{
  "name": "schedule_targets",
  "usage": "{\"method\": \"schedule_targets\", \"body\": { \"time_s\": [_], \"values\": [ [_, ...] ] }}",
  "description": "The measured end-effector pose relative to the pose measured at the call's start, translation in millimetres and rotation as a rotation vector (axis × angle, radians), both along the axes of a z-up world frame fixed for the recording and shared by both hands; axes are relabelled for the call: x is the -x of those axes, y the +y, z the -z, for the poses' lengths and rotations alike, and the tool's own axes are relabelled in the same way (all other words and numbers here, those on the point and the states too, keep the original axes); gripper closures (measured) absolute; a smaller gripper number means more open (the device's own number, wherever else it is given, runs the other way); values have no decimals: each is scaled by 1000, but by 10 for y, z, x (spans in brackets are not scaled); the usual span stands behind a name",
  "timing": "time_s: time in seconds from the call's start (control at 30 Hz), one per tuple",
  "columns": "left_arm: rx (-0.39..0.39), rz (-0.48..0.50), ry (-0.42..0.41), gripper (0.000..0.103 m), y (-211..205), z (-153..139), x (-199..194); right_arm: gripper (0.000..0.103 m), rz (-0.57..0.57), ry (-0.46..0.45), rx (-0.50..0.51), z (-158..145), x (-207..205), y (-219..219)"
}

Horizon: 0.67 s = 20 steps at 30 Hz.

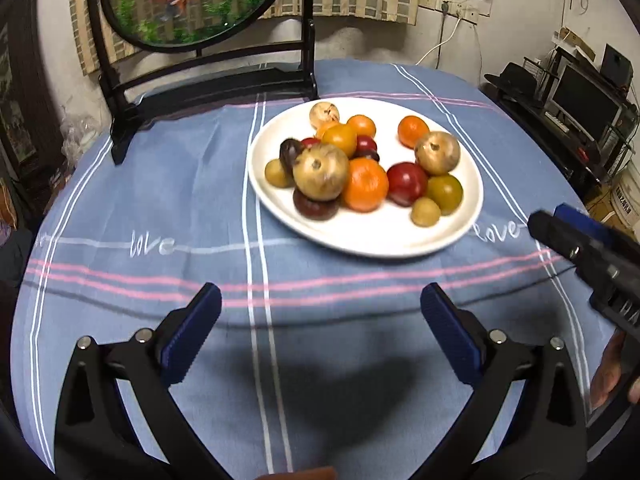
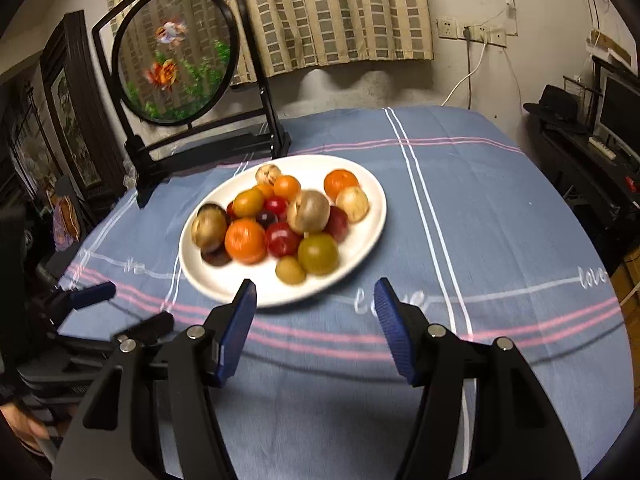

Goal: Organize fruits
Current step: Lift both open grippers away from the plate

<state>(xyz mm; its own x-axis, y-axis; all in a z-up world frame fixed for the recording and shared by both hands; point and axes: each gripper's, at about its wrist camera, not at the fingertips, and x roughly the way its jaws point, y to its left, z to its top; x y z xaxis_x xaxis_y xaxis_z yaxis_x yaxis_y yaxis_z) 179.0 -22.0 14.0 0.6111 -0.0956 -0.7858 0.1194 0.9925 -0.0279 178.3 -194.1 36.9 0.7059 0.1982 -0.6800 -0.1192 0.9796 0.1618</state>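
Fruit (image 1: pixel 366 184) is piled on a white plate (image 1: pixel 372 240) that sits ahead of both tongs, on a blue striped cloth (image 1: pixel 160 200) covering a round table. Going left to right from the left tongs (image 1: pixel 320 328): a dark framed round fish screen (image 1: pixel 192 0) stands far ahead and to the left, the plate lies ahead and slightly right, and the right tongs (image 2: pixel 316 320) reach in from the right edge of that view. Both pairs are spread wide with nothing between their blue pads, low over bare cloth short of the plate.

On the plate, brown-skinned round fruits, oranges, red and dark plums and greenish ones lie mixed, several stacked on each other toward the left, probably because the dish is shallow and they lean together. A lone orange (image 1: pixel 413 131) sits apart at the far right side. Whether this heap is the sorted result or awaits sorting, I cannot tell.

Open cloth runs wide to the right of the plate and in front of it; the screen's stand crowds the far left. The plate's near rim lies just ahead of the right tongs, and the table edge drops away on the right.
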Motion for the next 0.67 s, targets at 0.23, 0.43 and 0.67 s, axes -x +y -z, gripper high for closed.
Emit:
{"method": "schedule_targets", "body": {
  "time_s": [0.23, 0.43, 0.67],
  "values": [
    [1, -31, -52, 2, 75, -89, 321, 41, -17, 12, 87, 116, 374, 167],
    [1, -28, -73, 2, 128, -109, 494, 41, -34, 34, 115, 222, 539, 249],
    [-27, -80, -68, 2, 232, -57, 560, 41, -11, 59, 117, 278, 588, 206]
  ]
}}
